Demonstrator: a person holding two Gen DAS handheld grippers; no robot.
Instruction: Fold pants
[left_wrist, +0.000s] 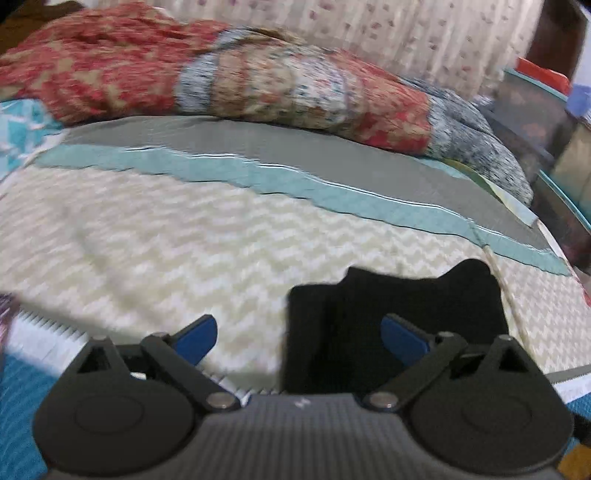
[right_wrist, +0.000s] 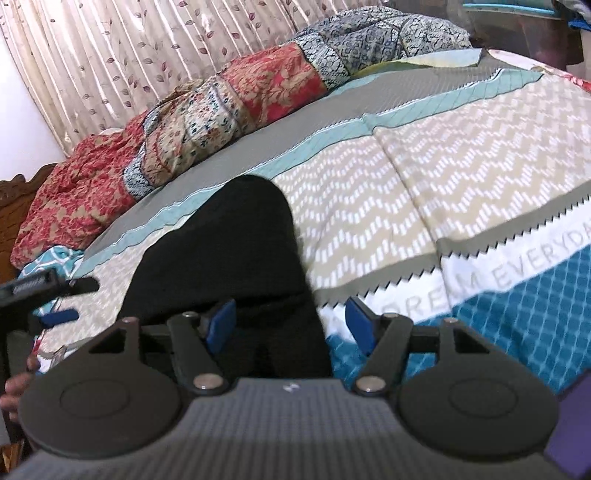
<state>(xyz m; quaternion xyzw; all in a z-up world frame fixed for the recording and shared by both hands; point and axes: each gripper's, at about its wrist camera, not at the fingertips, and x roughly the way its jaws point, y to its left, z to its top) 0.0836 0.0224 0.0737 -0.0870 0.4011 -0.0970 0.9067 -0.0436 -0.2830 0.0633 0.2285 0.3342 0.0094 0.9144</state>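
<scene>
The black pants (left_wrist: 399, 306) lie in a folded bundle on the patterned bedspread (left_wrist: 147, 236). My left gripper (left_wrist: 300, 339) stands open and wide, its right blue pad (left_wrist: 404, 341) over the bundle's near part and its left pad over bare bedspread. In the right wrist view the pants (right_wrist: 221, 251) stretch away from me as a long dark shape. My right gripper (right_wrist: 291, 326) is open over their near right edge, one pad above the cloth and the other above the bedspread (right_wrist: 443, 177). Neither gripper presses on the cloth. The left gripper (right_wrist: 72, 301) shows at the left edge.
A crumpled red and blue patchwork quilt (right_wrist: 229, 99) lies along the far side of the bed, with a leaf-print curtain (right_wrist: 147, 44) behind it. A carved wooden headboard (right_wrist: 18, 192) is at far left. Plastic bins (left_wrist: 535, 110) stand past the bed. A person's hand (right_wrist: 14, 387) holds the left gripper.
</scene>
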